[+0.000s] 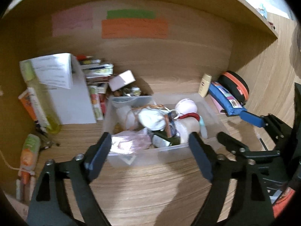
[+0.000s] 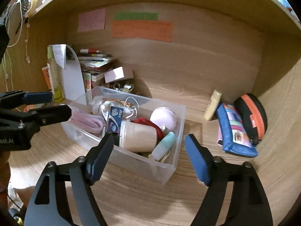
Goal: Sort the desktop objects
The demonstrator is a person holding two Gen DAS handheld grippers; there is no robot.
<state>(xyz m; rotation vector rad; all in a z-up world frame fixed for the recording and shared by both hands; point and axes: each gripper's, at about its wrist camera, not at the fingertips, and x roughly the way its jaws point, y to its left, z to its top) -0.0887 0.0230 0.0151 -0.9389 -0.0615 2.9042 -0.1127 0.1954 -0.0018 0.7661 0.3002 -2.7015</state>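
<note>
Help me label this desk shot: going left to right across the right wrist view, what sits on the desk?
White file holder → clear plastic bin → cream tube → blue pencil case → black and orange pouch.

In the right wrist view, "Max" reads in white on a small blue packet point(image 2: 114, 121) in the clear bin point(image 2: 169, 164) at about ten o'clock from the paper cup point(image 2: 140, 136); the wall notes' point(image 2: 142, 30) handwriting is illegible.

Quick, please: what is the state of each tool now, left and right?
Left tool: open, holding nothing.
Right tool: open, holding nothing.
</note>
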